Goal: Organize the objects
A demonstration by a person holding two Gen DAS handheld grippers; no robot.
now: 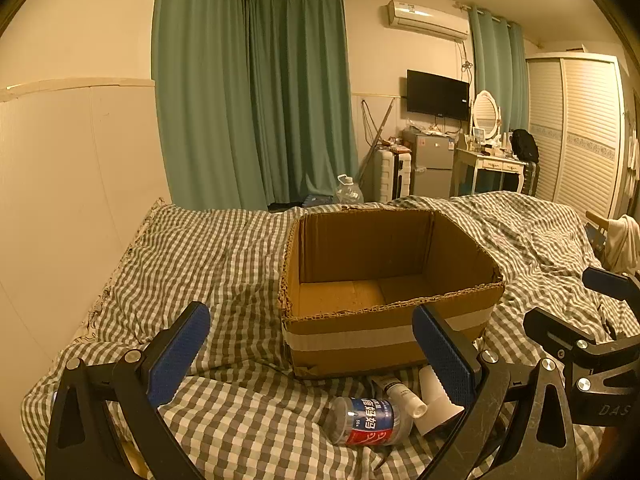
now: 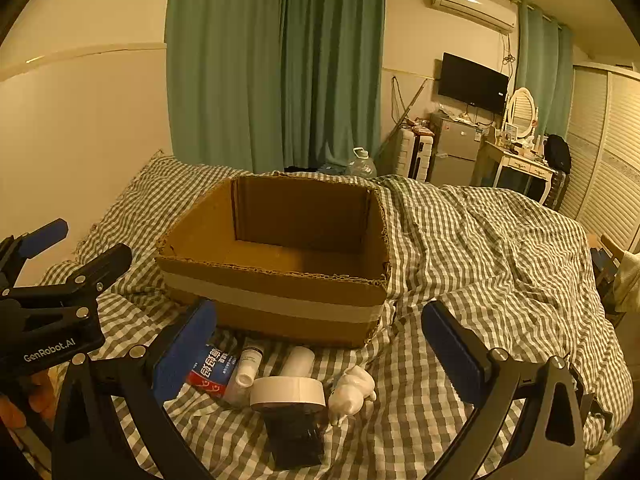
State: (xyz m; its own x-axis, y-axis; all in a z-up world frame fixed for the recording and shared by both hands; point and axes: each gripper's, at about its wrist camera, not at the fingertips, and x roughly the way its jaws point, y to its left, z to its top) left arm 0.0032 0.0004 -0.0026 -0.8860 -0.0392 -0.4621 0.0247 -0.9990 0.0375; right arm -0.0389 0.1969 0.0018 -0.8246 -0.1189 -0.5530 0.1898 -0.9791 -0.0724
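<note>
Cardboard box (image 1: 390,292), open top, w/ a pale tape band round its lower wall, sits on a bed covered by a grey-white checked sheet (image 1: 208,264); inside looks bare as far as both views show. Left claw (image 1: 316,356) hangs over the near bed edge, blue-padded fingers (image 1: 178,354) spread wide, nothing btwn them. Right claw (image 2: 318,354) likewise wide open, gripping nothing, hovering just in front of the box. Each claw shows at the edge of the other's view, so they're side by side, apart. Objects lie in a loose cluster on the sheet btwn the claws and the box's front wall, all outside the box. Plastic water bottle (image 1: 370,420) w/ blue/red label lies on its side, nearest the left claw. Small white tube (image 1: 402,394) w/ white cap lies just beside it, touching or nearly so, can't tell. White-topped item w/ a black body (image 2: 294,420) lies toward the right cam; exact type unclear. White cylinder (image 2: 298,360) behind it, close to the box. Small white figurine (image 2: 352,390) to its right, on its side. Bkgd: green curtains (image 1: 256,96), wall AC unit (image 1: 426,20), wall-mounted TV (image 1: 438,94), small fridge (image 1: 434,162), white dressing table (image 1: 492,168) w/ oval mirror, louvered wardrobe (image 1: 576,132), large water jug (image 1: 348,192) on the floor past the bed.
</note>
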